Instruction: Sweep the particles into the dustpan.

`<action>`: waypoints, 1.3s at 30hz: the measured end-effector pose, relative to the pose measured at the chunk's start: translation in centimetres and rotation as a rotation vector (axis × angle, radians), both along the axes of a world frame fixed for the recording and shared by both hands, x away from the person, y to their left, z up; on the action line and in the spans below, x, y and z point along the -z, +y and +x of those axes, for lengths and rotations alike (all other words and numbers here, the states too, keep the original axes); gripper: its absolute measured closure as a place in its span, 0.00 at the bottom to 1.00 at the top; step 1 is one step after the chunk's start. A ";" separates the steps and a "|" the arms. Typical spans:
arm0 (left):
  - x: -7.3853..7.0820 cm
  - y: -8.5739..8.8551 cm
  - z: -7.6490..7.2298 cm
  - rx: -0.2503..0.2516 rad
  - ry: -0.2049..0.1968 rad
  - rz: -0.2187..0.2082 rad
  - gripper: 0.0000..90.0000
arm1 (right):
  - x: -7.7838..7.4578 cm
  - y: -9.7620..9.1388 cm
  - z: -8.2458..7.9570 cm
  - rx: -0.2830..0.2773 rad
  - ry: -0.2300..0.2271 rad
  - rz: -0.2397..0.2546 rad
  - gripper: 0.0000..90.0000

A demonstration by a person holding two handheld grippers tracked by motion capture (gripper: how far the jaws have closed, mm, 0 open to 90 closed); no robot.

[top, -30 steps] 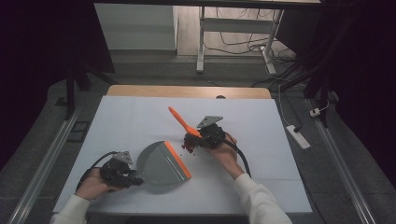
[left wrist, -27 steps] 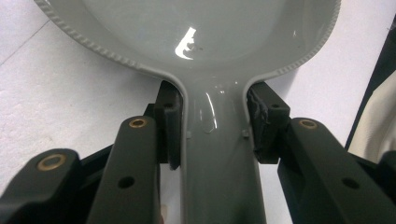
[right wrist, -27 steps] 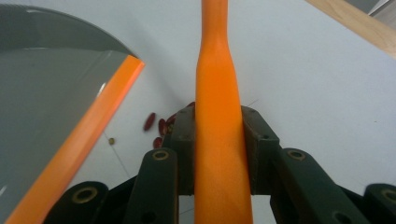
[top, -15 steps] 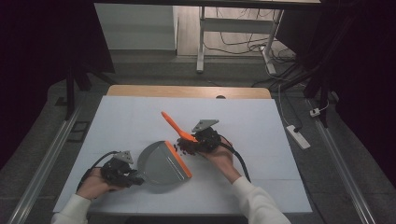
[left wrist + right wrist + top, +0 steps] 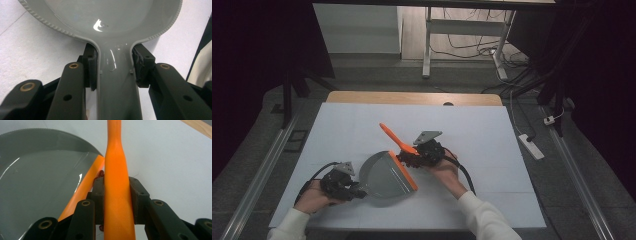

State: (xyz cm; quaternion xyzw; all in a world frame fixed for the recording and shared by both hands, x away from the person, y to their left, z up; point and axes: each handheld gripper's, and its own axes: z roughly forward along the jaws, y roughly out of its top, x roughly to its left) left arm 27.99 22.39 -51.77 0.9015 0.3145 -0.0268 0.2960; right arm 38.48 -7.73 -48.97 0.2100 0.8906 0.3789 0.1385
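Evidently, this is a sweeping setup, read from how each tool is held.

Landmark: the grey dustpan (image 5: pixel 387 177) lies on the white surface (image 5: pixel 492 135), toward the near edge and left of the middle; every place below is given from it.

Left gripper (image 5: pixel 343 184): at the dustpan's handle end, jaws closed on the handle (image 5: pixel 116 82), 1 pad on each side. That side-to-side clamp probably keeps the pan from twisting or sliding when something is pushed into it.

Dustpan lip: the orange lip (image 5: pixel 403 170) faces away from the left gripper, toward the right one, so the open mouth meets whatever is swept in.

Right gripper (image 5: pixel 417 156): just beyond the dustpan's lip, jaws gripping the orange brush handle (image 5: pixel 117 202) low down, which likely gives firm control of the head.

Brush: its orange handle (image 5: pixel 396 139) slants up and away from the dustpan; the head sits at the lip, though the bristles are hard to make out.

Judgement: with 2 tools meeting at the lip, the brush looks set to draw toward the pan.

Debris: none can be made out near the dustpan.
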 end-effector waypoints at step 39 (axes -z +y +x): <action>0.0 -0.1 -0.1 -0.003 -0.004 0.006 0.68 | -1.8 0.4 -1.2 -0.035 -0.032 0.114 0.77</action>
